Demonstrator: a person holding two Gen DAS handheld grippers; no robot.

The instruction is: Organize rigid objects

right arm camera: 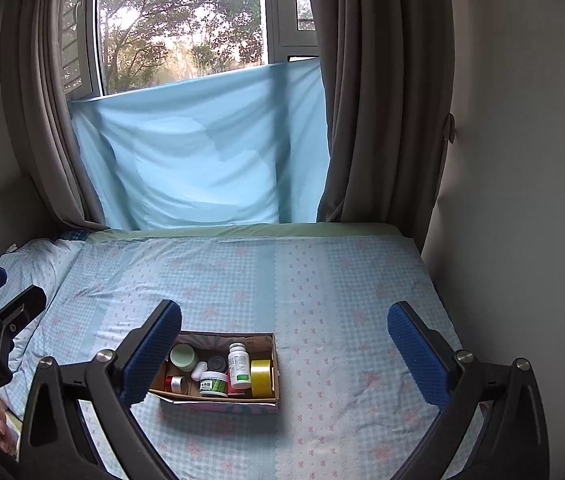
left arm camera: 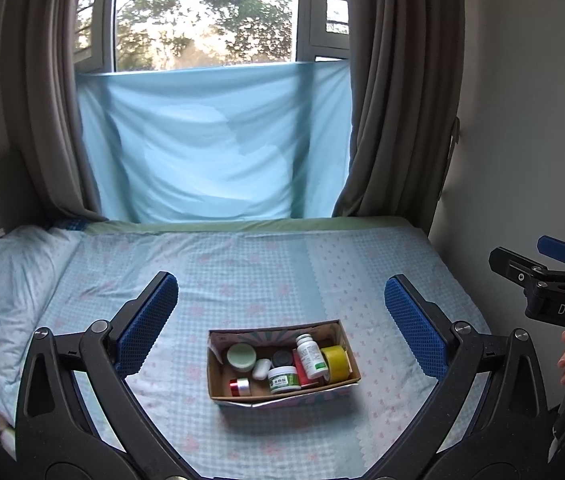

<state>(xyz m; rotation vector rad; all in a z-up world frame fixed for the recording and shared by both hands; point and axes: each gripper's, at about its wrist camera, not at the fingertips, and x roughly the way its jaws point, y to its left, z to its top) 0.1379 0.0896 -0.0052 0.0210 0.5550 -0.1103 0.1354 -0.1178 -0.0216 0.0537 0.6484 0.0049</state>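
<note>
Cardboard is what you are facing: an open box (left arm camera: 282,394) sitting on the bed (left arm camera: 242,280), already holding the small rigid items, among them a white pill bottle (left arm camera: 311,355), a yellow tape roll (left arm camera: 336,363), a green-lidded jar (left arm camera: 241,356) and a green-labelled tub (left arm camera: 283,379). They are packed together, probably so they stay upright. You are holding the left gripper (left arm camera: 281,326) and right gripper (right arm camera: 284,354) above the box, both spread wide and carrying nothing. The bed's checked blue sheet is lying fairly flat. Grey curtains (right arm camera: 378,100) are framing a window (right arm camera: 178,20), with pale blue cloth (right arm camera: 202,152) hanging below.
</note>
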